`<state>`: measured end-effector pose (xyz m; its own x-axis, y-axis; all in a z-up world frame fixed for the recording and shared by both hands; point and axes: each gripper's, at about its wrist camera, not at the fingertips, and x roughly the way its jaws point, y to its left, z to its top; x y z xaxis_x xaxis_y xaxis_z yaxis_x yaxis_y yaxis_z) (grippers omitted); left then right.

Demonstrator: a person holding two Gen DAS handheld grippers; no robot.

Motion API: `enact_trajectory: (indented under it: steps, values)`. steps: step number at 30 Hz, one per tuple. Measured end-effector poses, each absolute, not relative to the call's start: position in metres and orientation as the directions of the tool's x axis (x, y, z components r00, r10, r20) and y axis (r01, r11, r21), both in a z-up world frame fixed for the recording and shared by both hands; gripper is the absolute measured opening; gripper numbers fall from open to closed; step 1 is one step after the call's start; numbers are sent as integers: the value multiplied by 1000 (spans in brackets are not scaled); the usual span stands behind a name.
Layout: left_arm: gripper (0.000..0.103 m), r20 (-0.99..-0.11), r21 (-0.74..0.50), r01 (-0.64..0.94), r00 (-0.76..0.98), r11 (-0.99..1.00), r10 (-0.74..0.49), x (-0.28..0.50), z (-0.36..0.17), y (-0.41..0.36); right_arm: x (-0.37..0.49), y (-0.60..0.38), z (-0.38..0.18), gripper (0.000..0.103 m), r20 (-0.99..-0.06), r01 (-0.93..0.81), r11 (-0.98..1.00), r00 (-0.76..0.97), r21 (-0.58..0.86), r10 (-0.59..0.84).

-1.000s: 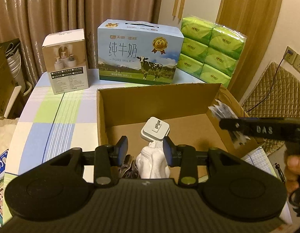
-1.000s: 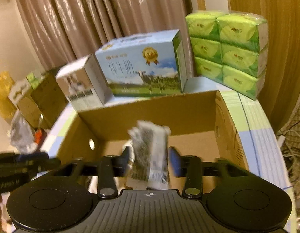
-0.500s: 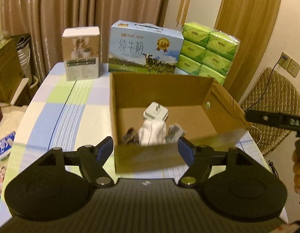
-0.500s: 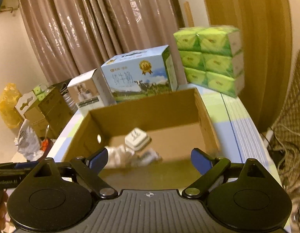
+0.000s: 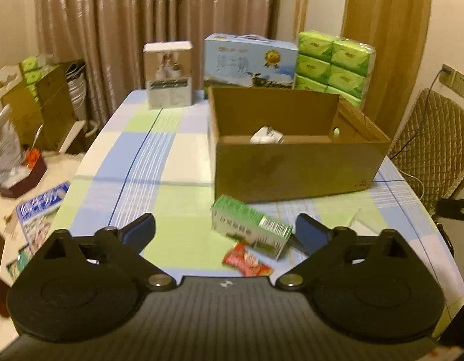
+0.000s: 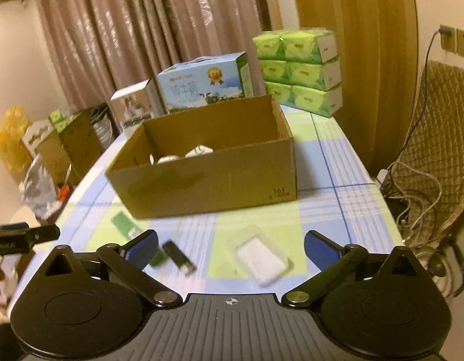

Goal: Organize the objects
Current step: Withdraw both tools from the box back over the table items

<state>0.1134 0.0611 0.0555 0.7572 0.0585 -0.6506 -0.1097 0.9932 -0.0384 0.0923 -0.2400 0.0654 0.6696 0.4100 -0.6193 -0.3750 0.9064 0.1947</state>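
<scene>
An open cardboard box (image 5: 295, 168) (image 6: 214, 180) stands on the checked table with a white charger (image 5: 266, 135) and white items (image 6: 184, 156) inside. In front of it lie a green carton (image 5: 250, 230), a red snack packet (image 5: 247, 261), a black lighter (image 6: 179, 257) and a clear pack with a white pad (image 6: 260, 260). My left gripper (image 5: 226, 233) is open and empty, hovering over the carton. My right gripper (image 6: 230, 245) is open and empty above the lighter and pad.
A blue milk case (image 5: 250, 60), a white product box (image 5: 169, 75) and stacked green tissue packs (image 5: 334, 63) stand at the table's far edge. A quilted chair (image 6: 436, 150) with cables is to the right. Boxes and bags (image 5: 18, 126) sit left of the table.
Both grippers have opened, released their items into the cardboard box, and pulled back toward the table's near edge. The loose items in front of the box are now in view.
</scene>
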Motion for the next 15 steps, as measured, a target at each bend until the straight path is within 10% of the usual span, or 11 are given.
enact_trajectory:
  steps: [15]
  values:
    - [102, -715, -51, -129, 697, 990, 54, 55, 37, 59, 36, -265, 43, 101, -659, -356, 917, 649, 178, 380]
